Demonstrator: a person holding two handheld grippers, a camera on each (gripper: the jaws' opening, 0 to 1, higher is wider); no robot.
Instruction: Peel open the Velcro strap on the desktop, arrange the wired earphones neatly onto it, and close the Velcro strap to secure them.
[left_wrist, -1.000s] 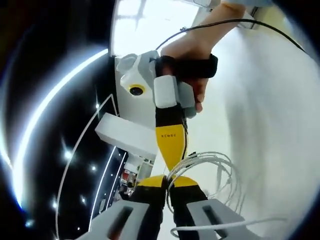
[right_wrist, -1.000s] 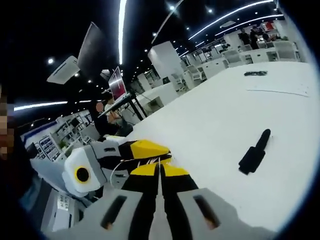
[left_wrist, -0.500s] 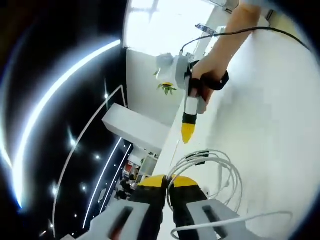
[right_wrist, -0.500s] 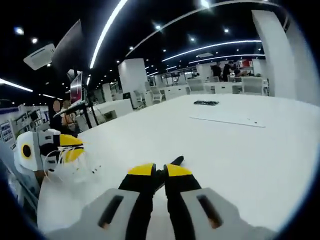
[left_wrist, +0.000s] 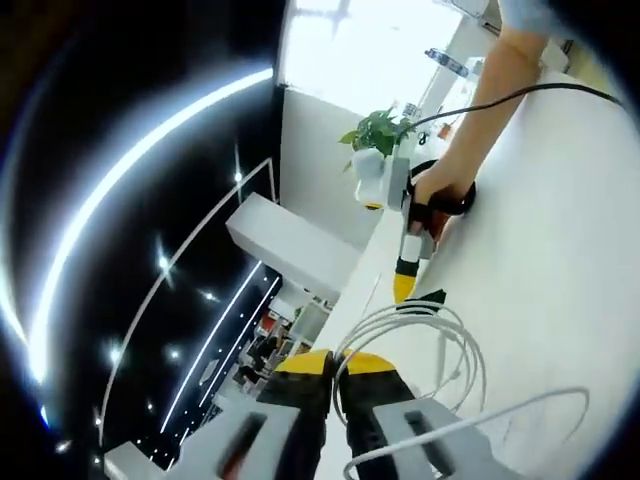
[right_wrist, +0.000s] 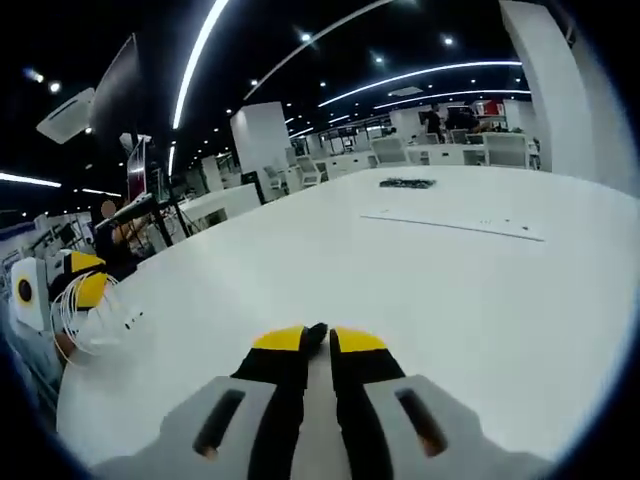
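Velcro strap pinched by the right gripper, earphones held up by the left one.

The black Velcro strap (right_wrist: 316, 336) lies on the white table (right_wrist: 470, 290) and its end sits just between the yellow tips of the right gripper (right_wrist: 317, 341), whose jaws are closed on it; most of the strap is hidden behind the tips. In the left gripper view the same strap (left_wrist: 432, 297) shows as a small dark piece under the tip of the right gripper (left_wrist: 404, 287), which a hand (left_wrist: 441, 193) holds. The white wired earphones (left_wrist: 432, 345) hang in loose coils just ahead of the left gripper (left_wrist: 335, 362), whose jaws are closed on the cable. In the right gripper view the earphones (right_wrist: 82, 318) and the left gripper (right_wrist: 82, 282) are far to the left, well apart from the strap.
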